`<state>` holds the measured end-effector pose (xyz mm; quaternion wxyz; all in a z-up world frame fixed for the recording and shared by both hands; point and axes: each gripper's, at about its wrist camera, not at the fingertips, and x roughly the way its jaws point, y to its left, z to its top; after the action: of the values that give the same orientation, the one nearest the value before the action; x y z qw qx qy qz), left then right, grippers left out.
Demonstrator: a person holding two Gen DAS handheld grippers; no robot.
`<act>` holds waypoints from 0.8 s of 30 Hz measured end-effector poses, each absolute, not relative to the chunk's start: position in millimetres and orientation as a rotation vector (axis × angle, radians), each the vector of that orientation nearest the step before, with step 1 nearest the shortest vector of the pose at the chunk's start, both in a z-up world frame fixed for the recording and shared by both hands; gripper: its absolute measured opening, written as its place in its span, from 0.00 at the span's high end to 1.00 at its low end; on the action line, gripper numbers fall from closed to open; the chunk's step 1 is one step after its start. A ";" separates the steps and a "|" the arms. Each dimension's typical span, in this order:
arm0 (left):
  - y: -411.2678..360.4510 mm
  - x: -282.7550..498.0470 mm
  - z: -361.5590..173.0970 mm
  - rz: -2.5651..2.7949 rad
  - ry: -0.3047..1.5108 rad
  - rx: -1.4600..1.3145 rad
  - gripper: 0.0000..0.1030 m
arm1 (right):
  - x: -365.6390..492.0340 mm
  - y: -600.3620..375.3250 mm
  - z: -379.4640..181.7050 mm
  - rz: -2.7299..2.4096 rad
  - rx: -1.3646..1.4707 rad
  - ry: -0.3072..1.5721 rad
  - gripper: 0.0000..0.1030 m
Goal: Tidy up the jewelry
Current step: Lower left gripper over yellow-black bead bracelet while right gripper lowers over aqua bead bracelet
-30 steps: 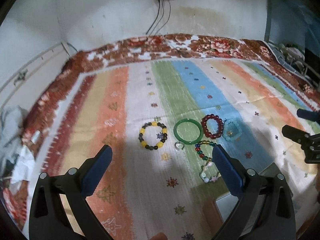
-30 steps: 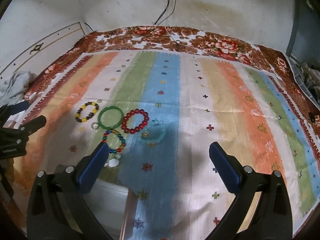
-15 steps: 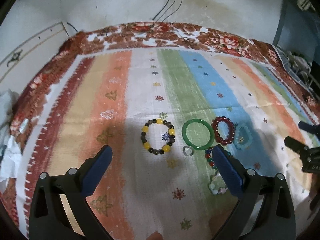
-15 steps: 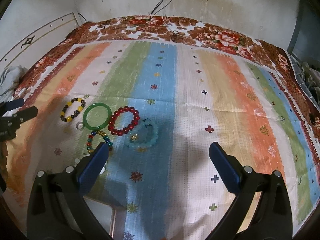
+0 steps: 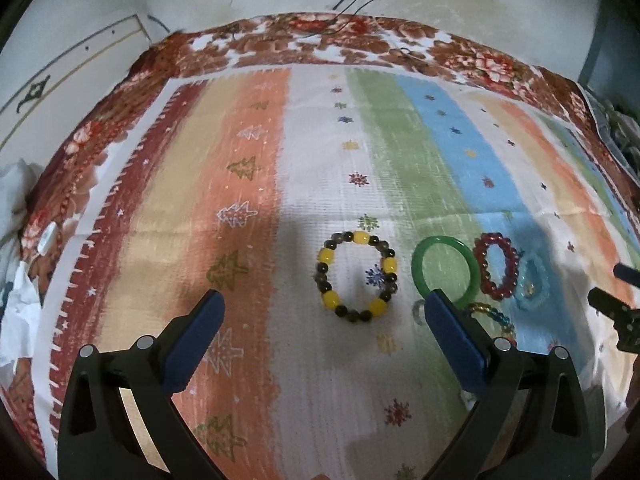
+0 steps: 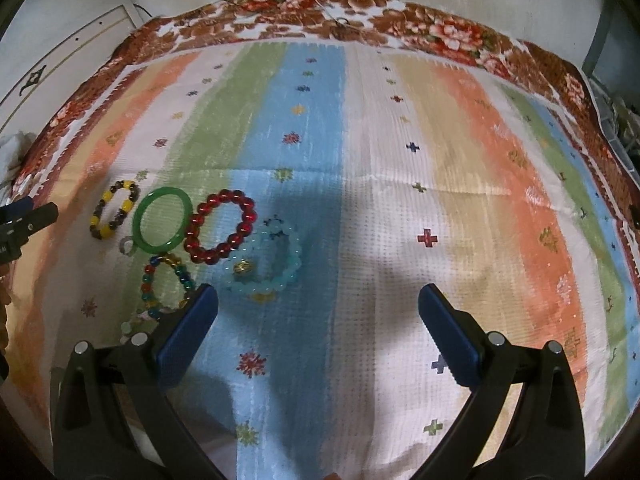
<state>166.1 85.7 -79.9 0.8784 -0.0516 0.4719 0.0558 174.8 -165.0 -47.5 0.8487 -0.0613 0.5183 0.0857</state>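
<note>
**Both tongs wide and empty above the bracelet cluster**

Nearest the cameras, the left tongs point(image 5: 320, 334) stand wide apart and hold nothing; the right tongs point(image 6: 318, 330) are just as wide and equally empty. Both hover over a striped cloth point(image 6: 400, 160) with a floral border; what lies beneath it cannot be told.

Just past the left tongs lies the yellow-and-dark bead bracelet point(image 5: 357, 276), set a little apart from the rest. Next to it is the green bangle point(image 6: 162, 222), with a small clear ring point(image 6: 128, 245) at its near edge. The red bead bracelet point(image 6: 220, 227) touches or nearly touches the bangle, and the pale blue bead bracelet point(image 6: 264, 262) overlaps the red one's near side. A multicoloured bead strand point(image 6: 166, 286) sits close by the right tongs' left finger, partly hidden by it.

The risk, as I judge it, lies in the crowding: closing on the bangle or the red bracelet could drag its neighbour along, and the smooth bangle may slip out of the pads. The tiny ring could easily be knocked aside. The cloth may also bunch under the fingers.
</note>
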 end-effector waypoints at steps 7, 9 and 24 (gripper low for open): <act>97.2 184.0 -89.8 0.139 1.016 -0.148 0.05 | 185.9 -163.1 -54.7 0.185 -0.134 1.114 0.04; 98.7 189.3 -94.7 0.144 1.032 -0.145 0.05 | 191.3 -160.8 -59.7 0.184 -0.147 1.127 0.04; 111.3 213.8 -119.8 0.153 1.124 -0.195 0.05 | 219.3 -161.2 -97.2 0.143 -0.136 1.259 0.05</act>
<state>213.8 111.3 -119.8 0.8389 -0.0923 0.5315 0.0723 219.3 -161.2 -97.2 0.8038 -0.0636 0.5877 0.0665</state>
